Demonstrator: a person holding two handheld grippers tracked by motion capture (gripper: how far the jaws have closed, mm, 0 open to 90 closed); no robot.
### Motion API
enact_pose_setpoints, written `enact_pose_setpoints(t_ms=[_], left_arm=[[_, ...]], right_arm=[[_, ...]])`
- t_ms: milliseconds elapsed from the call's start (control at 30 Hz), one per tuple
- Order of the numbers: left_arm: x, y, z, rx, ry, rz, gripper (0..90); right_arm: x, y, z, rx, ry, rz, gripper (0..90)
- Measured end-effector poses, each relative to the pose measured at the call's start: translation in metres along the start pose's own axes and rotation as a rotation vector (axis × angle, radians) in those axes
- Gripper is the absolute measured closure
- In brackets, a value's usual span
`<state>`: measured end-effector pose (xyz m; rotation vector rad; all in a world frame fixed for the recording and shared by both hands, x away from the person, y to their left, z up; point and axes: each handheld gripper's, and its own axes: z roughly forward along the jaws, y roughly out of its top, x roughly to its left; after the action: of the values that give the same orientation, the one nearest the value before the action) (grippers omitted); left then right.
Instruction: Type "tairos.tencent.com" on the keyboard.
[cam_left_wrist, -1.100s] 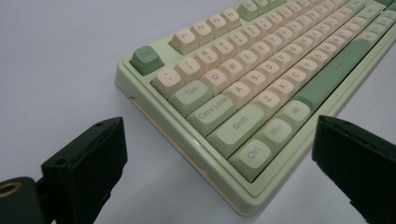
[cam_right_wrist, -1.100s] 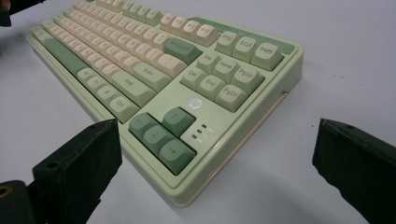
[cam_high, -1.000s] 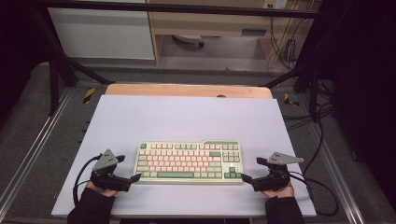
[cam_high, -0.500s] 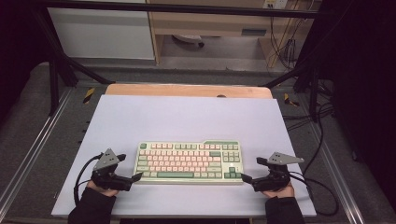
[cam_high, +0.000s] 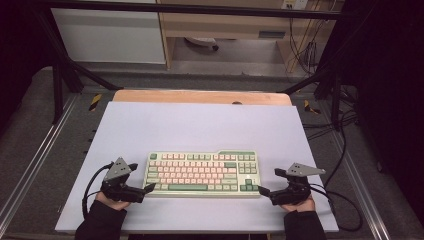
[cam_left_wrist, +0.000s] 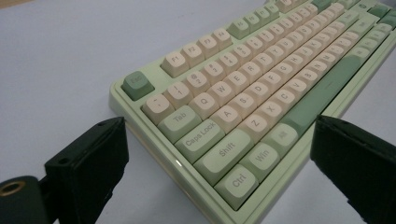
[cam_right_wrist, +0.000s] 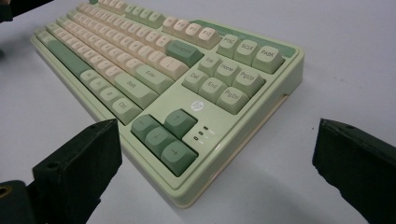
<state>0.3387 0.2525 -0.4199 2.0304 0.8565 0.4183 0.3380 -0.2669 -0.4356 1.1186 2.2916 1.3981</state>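
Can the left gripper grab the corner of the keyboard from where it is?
Probably yes. The left gripper is open, its jaws set wide on either side of the keyboard's near left corner, and nothing lies between them on the table.

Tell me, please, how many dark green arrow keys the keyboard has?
4 arrow keys sit at the keyboard's near right corner: one on top, three in a row below, between the right gripper's open jaws. None seems hidden.

The keyboard's (cam_left_wrist: 261, 93) far end runs off-frame (left gripper view) — distant key legends blur.
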Motion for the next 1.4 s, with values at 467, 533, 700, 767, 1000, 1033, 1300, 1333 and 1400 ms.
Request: enact_pose_setpoints(t_ms=[467, 533, 700, 767, 1000, 1033, 1300, 1333, 1400], left_arm=[[-0.013, 0.014, 0.008, 0.015, -0.008, 0.005, 21.1], [-0.015, 0.015, 0.009, 0.011, -0.021, -0.002, 25.5], [-0.018, 0.020, 0.012, 0.003, -0.041, -0.017, 37.8], [-0.019, 0.023, 0.013, 0.006, -0.036, -0.008, 40.1], [-0.026, 0.031, 0.021, 0.021, -0.052, -0.005, 54.8], [-0.027, 0.032, 0.023, 0.029, -0.049, -0.004, 56.2], [-0.036, 0.045, 0.035, 0.036, -0.064, 0.004, 66.5], [-0.038, 0.047, 0.037, 0.038, -0.065, 0.007, 69.5], [-0.040, 0.049, 0.041, 0.039, -0.074, 0.009, 70.8]], right_arm=[[0.001, 0.000, 0.000, 0.004, 0.000, 0.001, 2.0], [0.001, 0.000, 0.000, 0.003, 0.000, 0.001, 2.0], [0.001, -0.001, 0.001, 0.007, -0.001, 0.003, 2.0], [0.001, -0.001, 0.001, 0.006, -0.001, 0.002, 2.0], [0.001, -0.001, 0.001, 0.010, 0.002, -0.002, 2.0], [0.001, -0.001, 0.001, 0.011, 0.002, -0.001, 2.0], [0.001, -0.001, 0.001, 0.012, 0.003, -0.002, 2.0], [0.001, -0.001, 0.001, 0.011, 0.004, -0.002, 2.0], [0.001, -0.001, 0.001, 0.011, 0.003, -0.004, 2.0]])
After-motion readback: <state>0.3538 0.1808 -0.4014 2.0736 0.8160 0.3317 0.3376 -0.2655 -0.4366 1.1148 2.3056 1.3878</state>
